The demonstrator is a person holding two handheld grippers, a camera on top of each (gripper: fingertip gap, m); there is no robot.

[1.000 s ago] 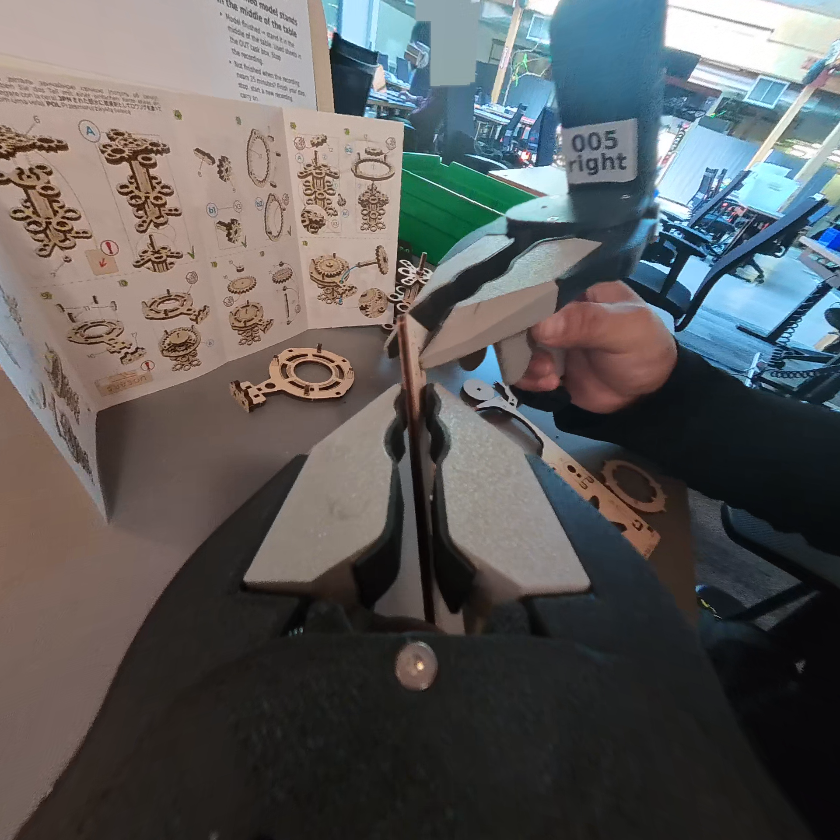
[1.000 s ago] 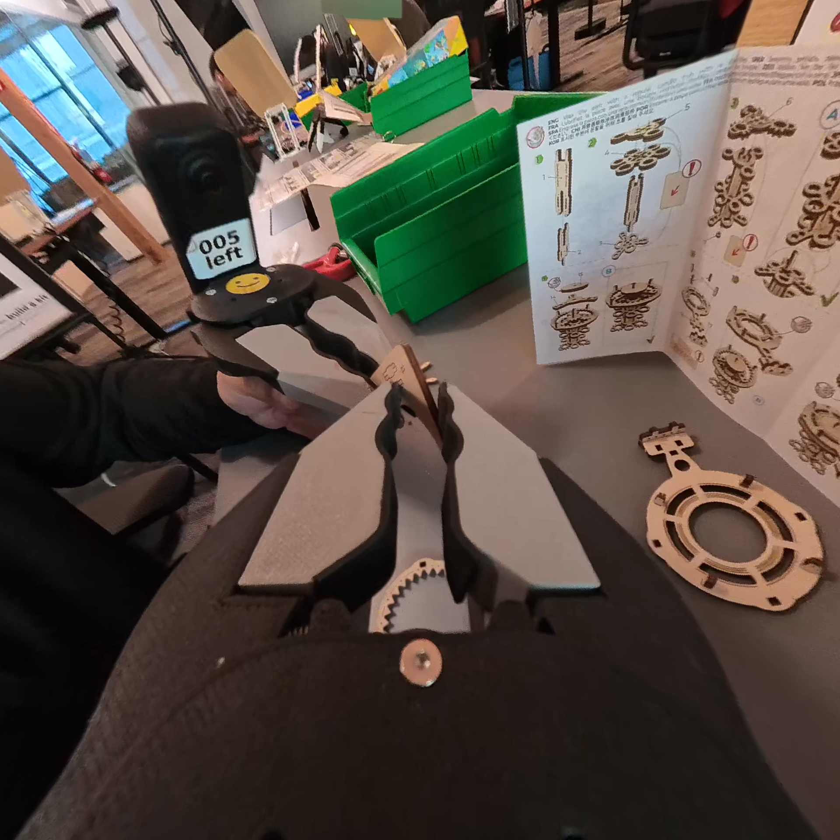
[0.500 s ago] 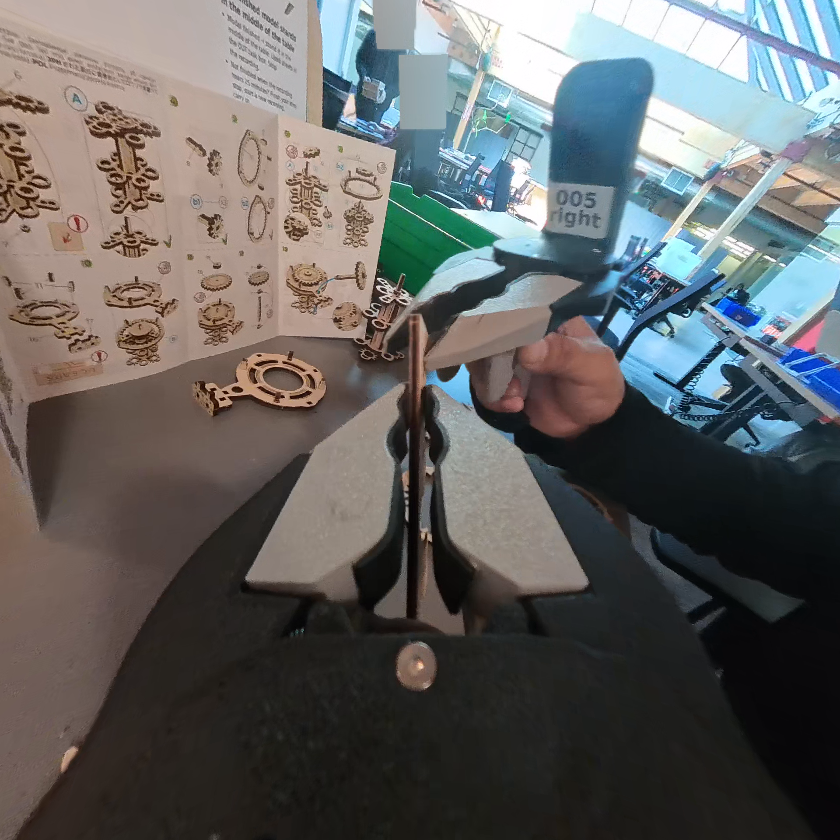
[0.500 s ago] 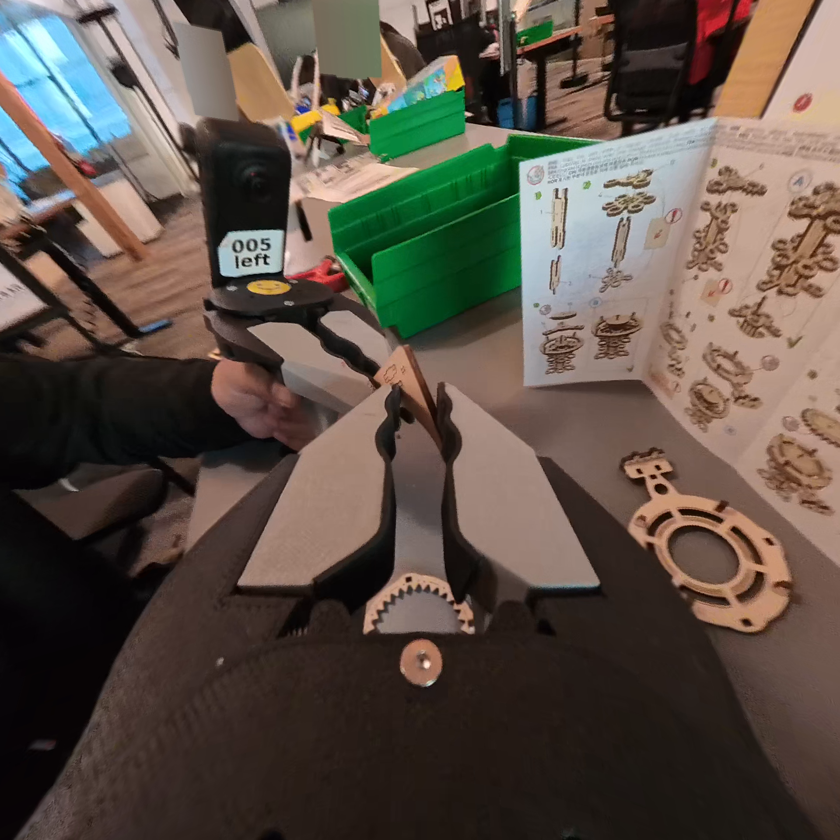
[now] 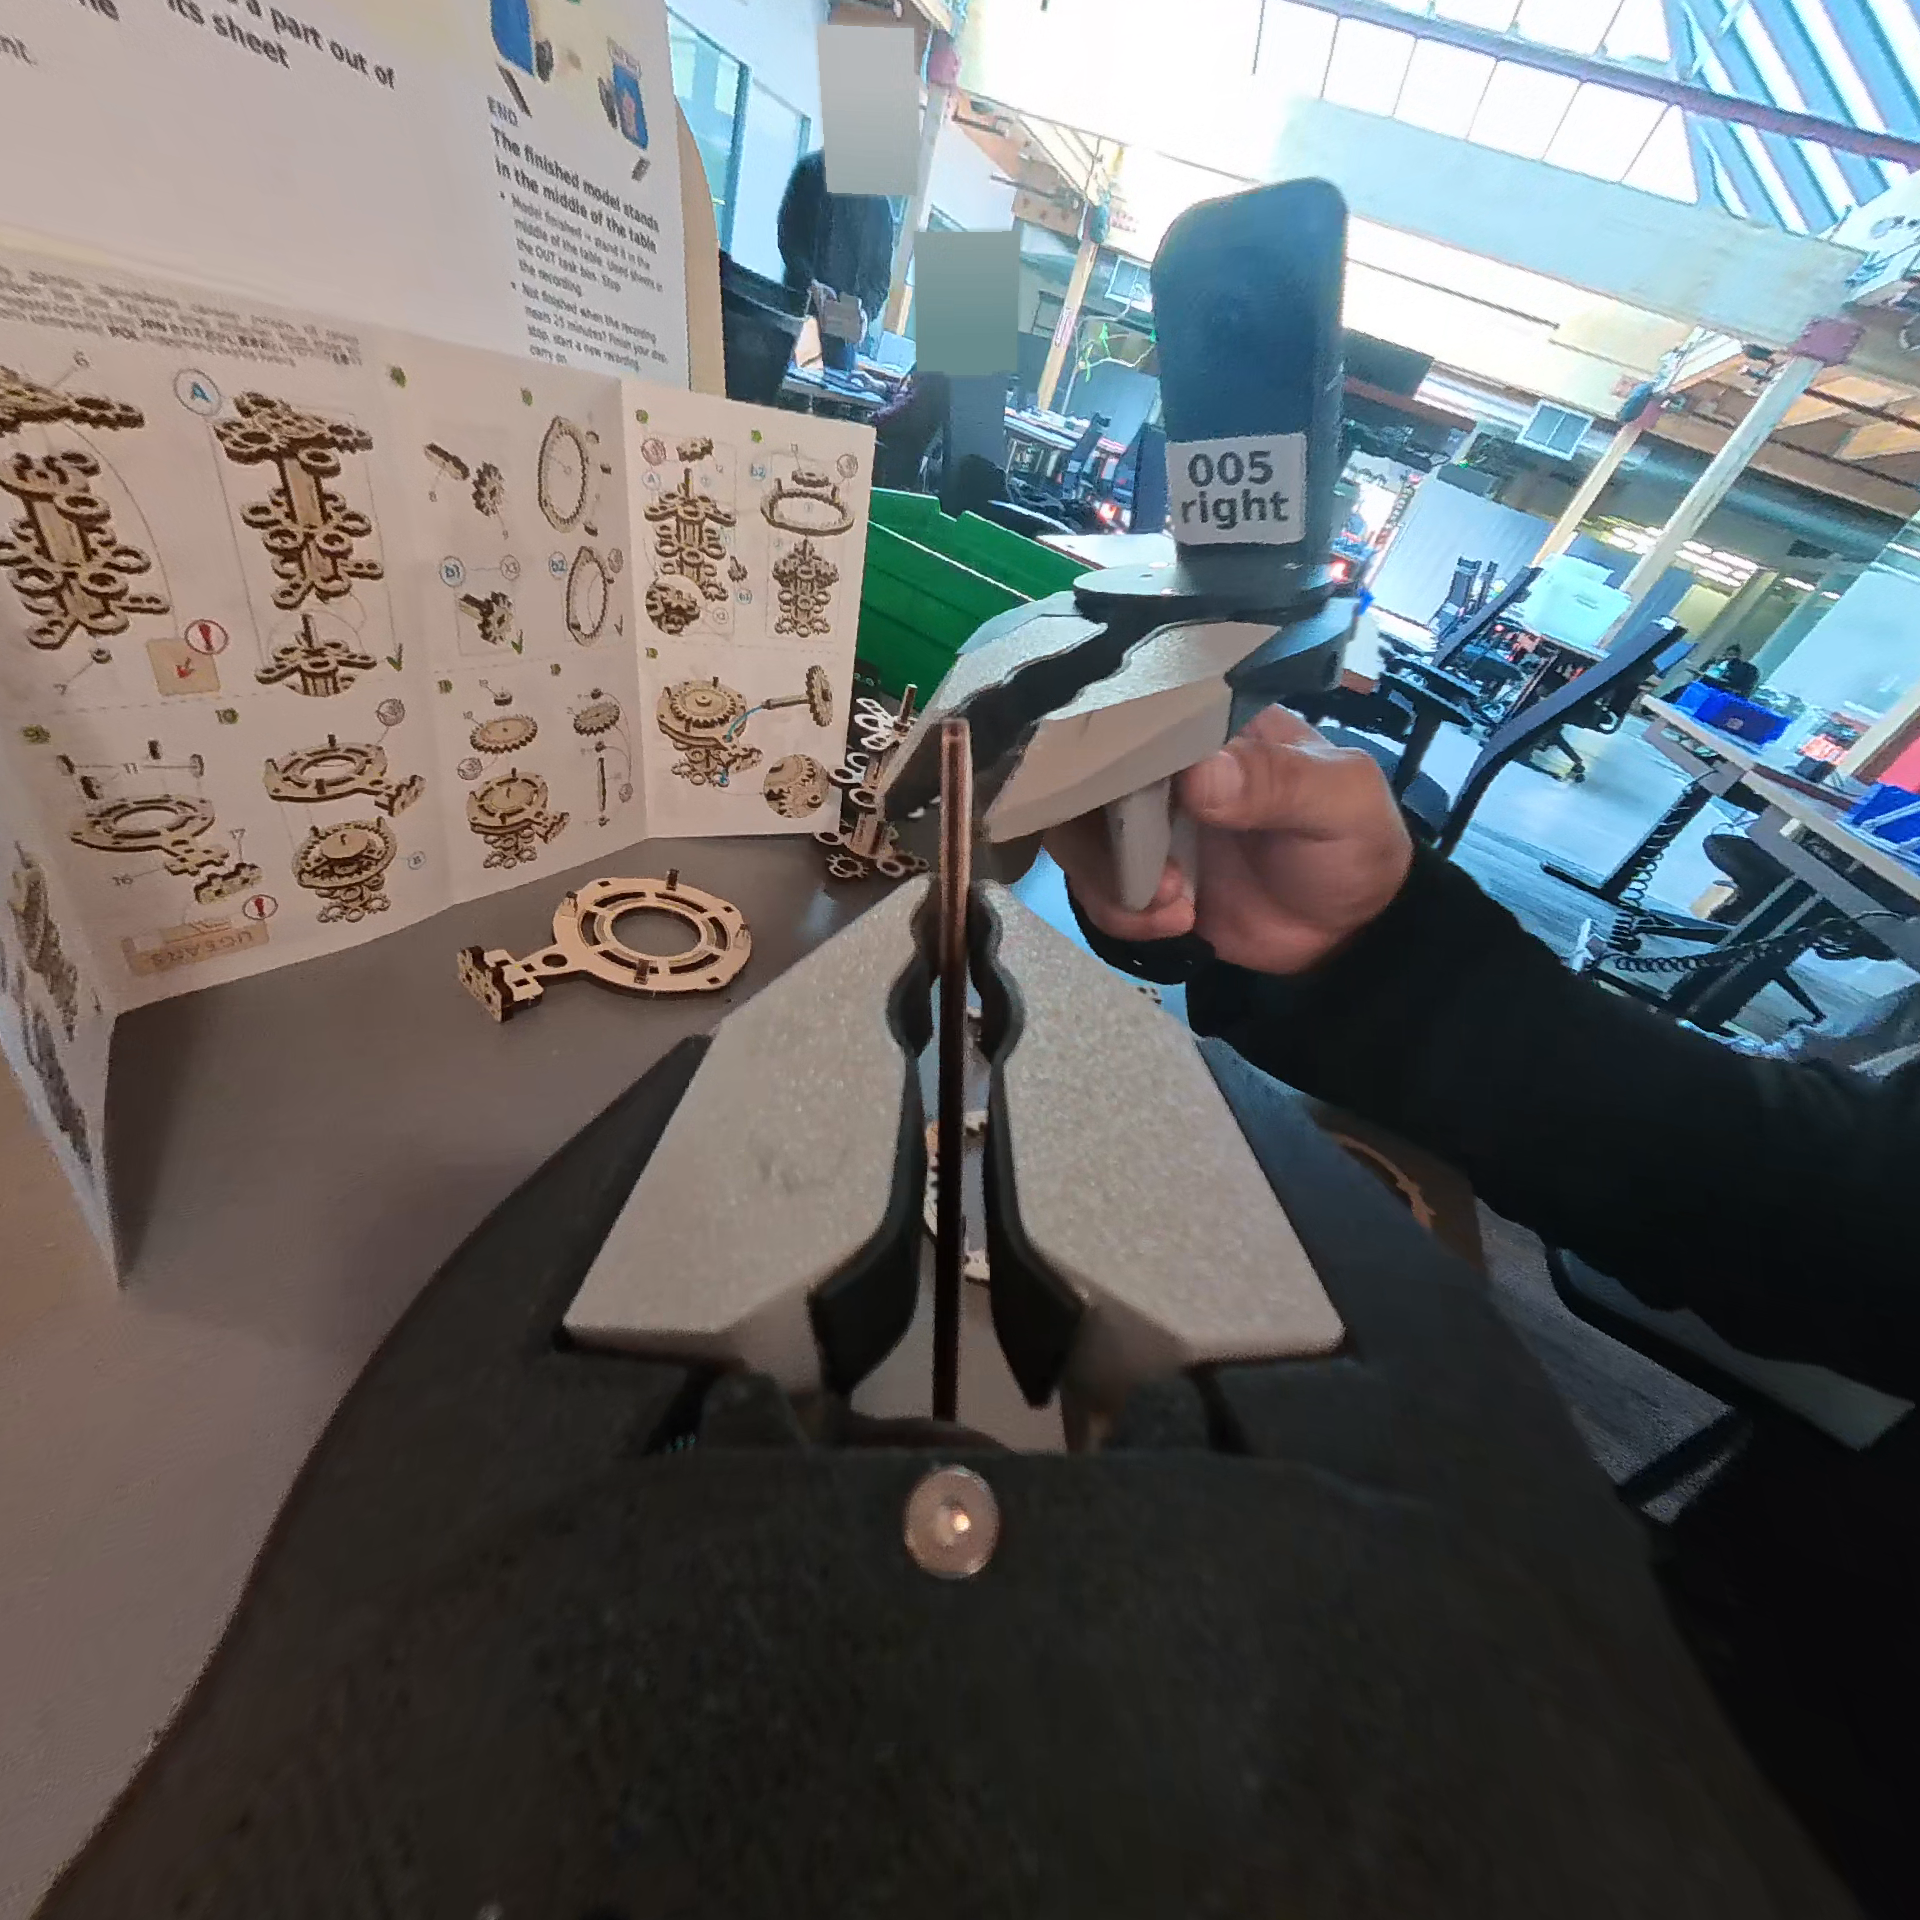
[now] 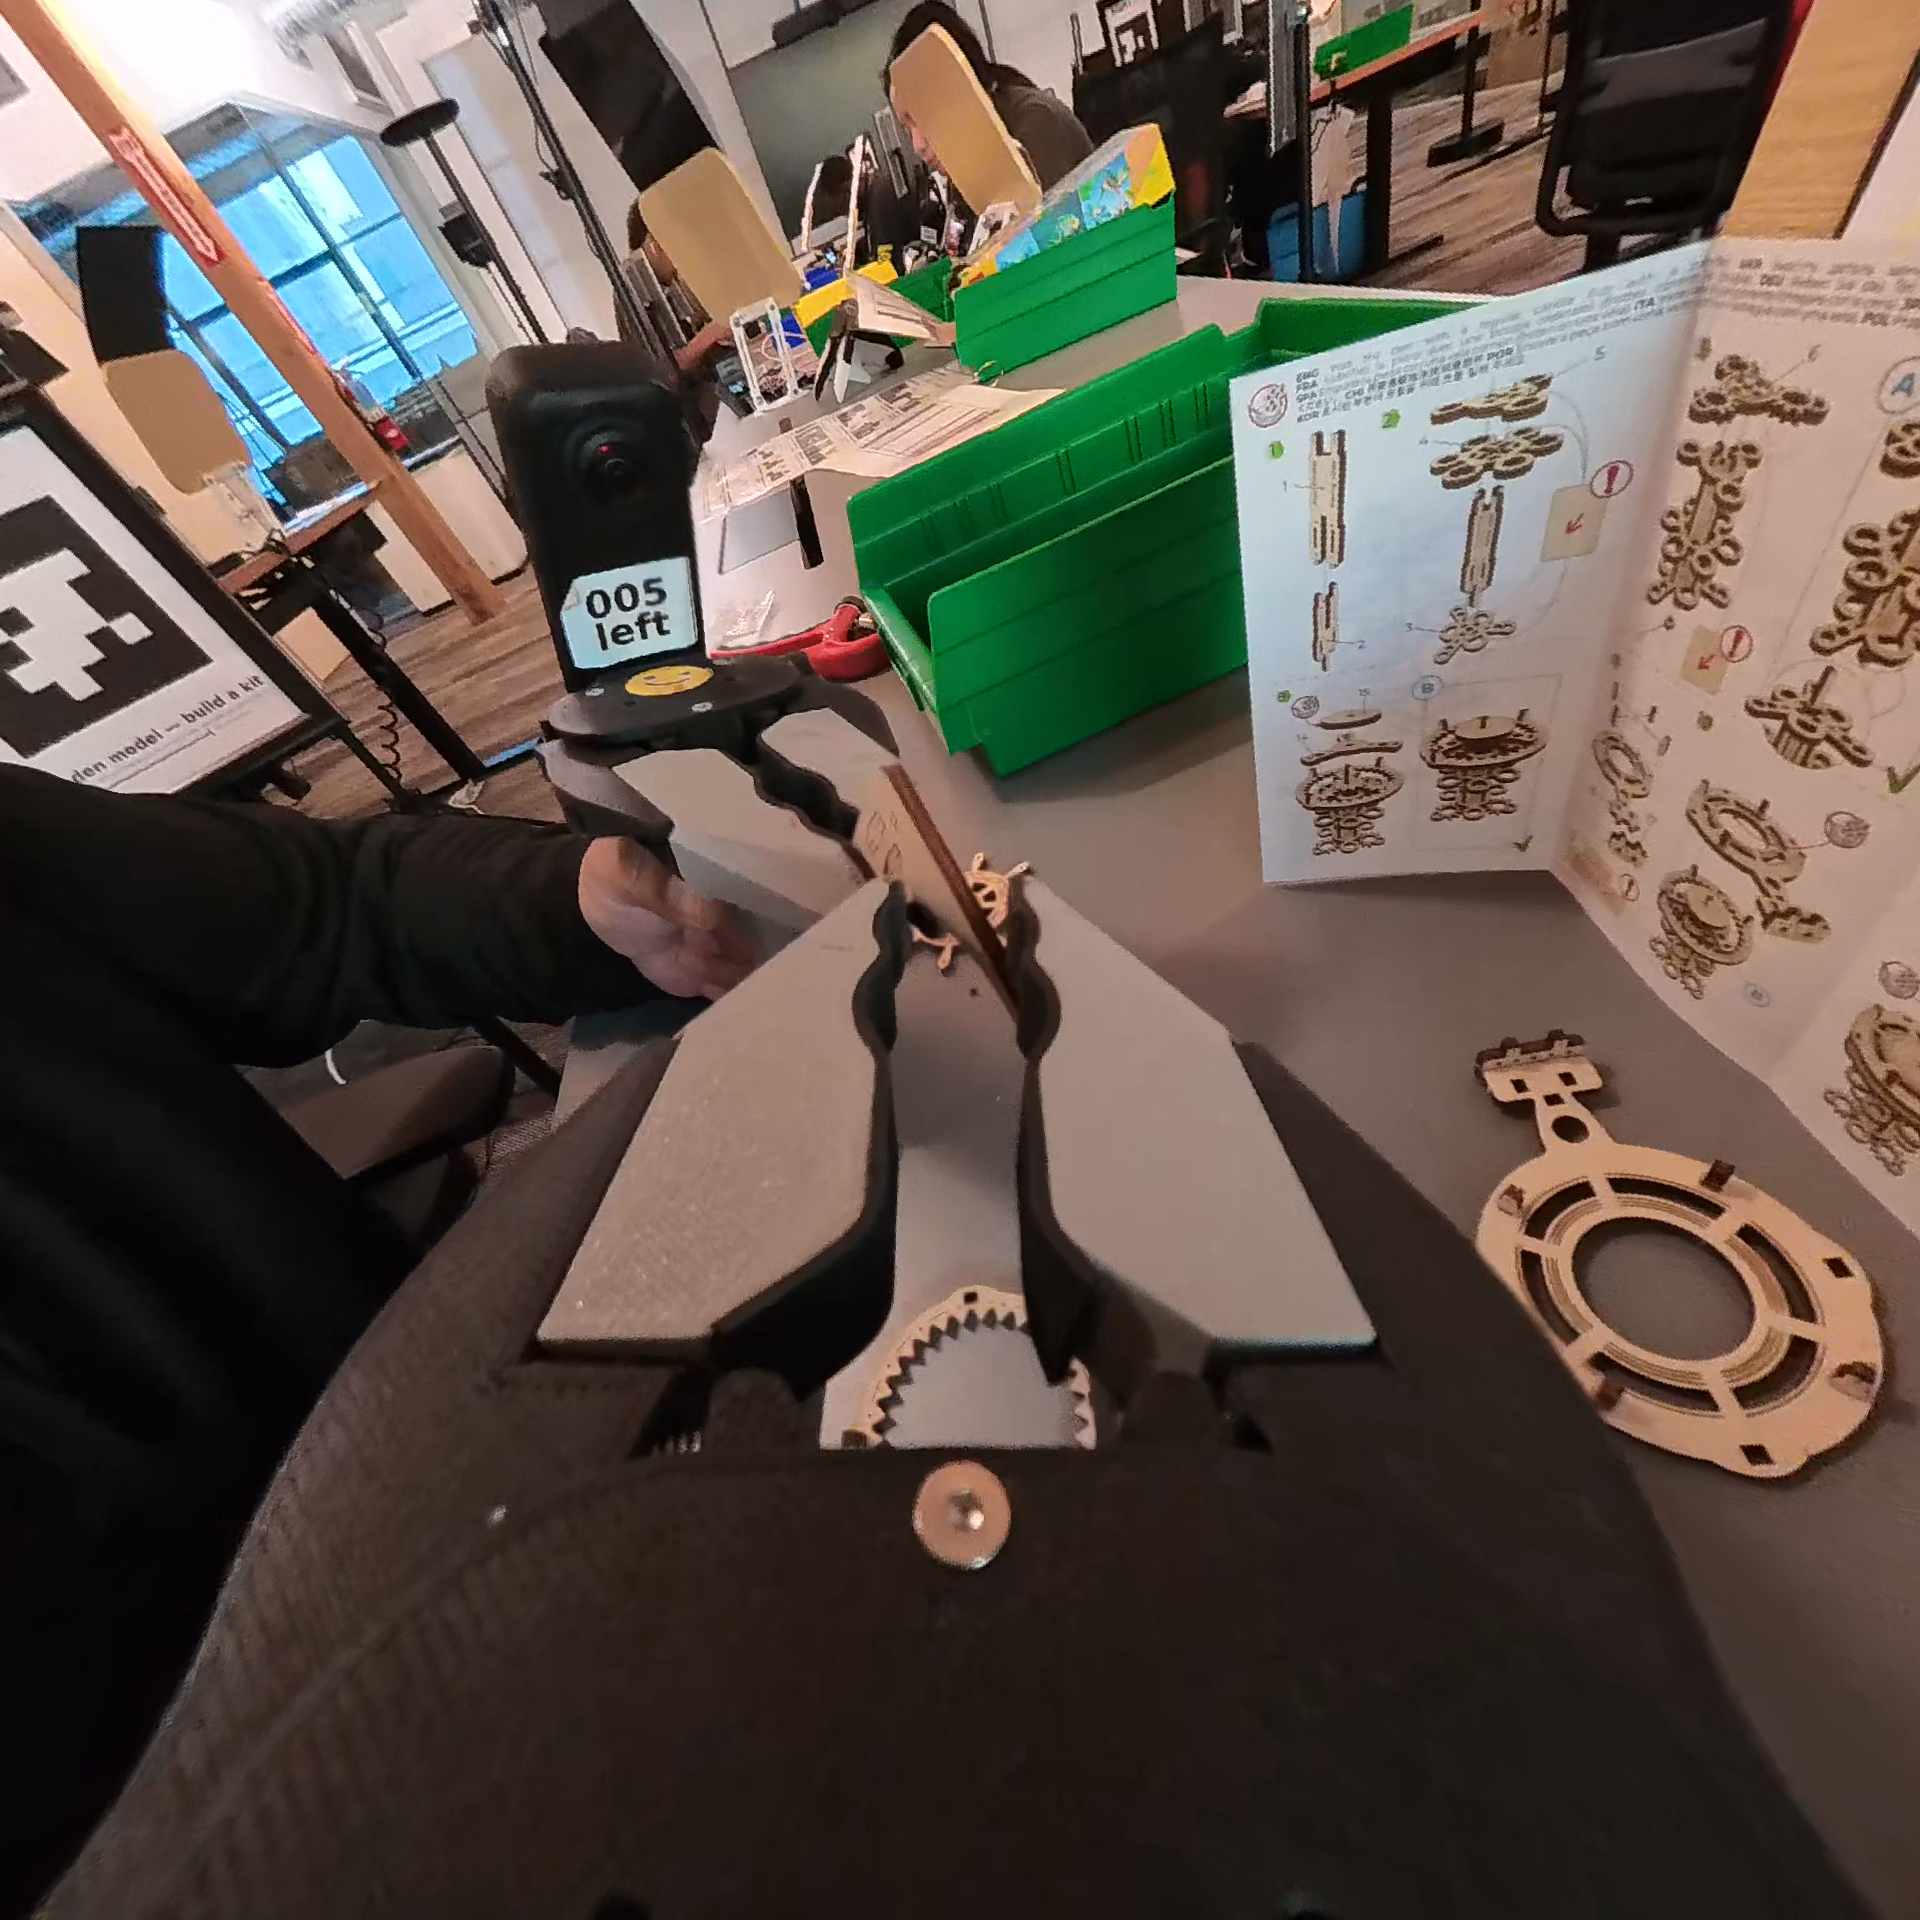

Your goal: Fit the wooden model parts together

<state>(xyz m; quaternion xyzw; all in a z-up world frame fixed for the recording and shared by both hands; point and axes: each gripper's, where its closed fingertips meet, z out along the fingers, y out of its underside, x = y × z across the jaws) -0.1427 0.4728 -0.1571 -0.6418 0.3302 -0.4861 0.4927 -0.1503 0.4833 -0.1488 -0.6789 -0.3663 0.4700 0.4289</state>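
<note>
Left gripper (image 5: pixel 954 935): one, pressed together on one thin wooden sheet (image 5: pixel 950 831), which is held edge-on and upright between the wavy black pads; the sheet's top edge is seen above the fingertips.
Right gripper (image 6: pixel 961 925): one, fingers spread apart with a gap between them; the wooden sheet (image 6: pixel 940 862) is seen slanting just ahead of its tips, at 12 o'clock, and contact cannot be told.
Right gripper in the left wrist view (image 5: pixel 935 774): placed at 1 o'clock of the sheet, tips pointed down toward the sheet's top edge, gripped by one hand (image 5: pixel 1278 842) in a black sleeve.
Left gripper in the right wrist view (image 6: pixel 883 831): placed at 11 o'clock, gripped by one hand (image 6: pixel 649 920).
Ring-shaped wooden part (image 6: pixel 1673 1288): one, laid flat on the grey table (image 6: pixel 1195 914), at 3 o'clock of the right gripper and well apart from it; also seen at 10 o'clock in the left wrist view (image 5: pixel 623 940).
Toothed wooden gear ring (image 6: pixel 971 1371): one, seen partly between the right gripper's finger bases.
Small assembled wooden piece (image 5: pixel 873 800): one, stood on the table just behind the sheet.
Instruction leaflet (image 6: pixel 1558 582): one, folded and stood upright at the table's far edge.
Green bins (image 6: pixel 1049 582): two counted, one near at 12 o'clock, one farther back.
</note>
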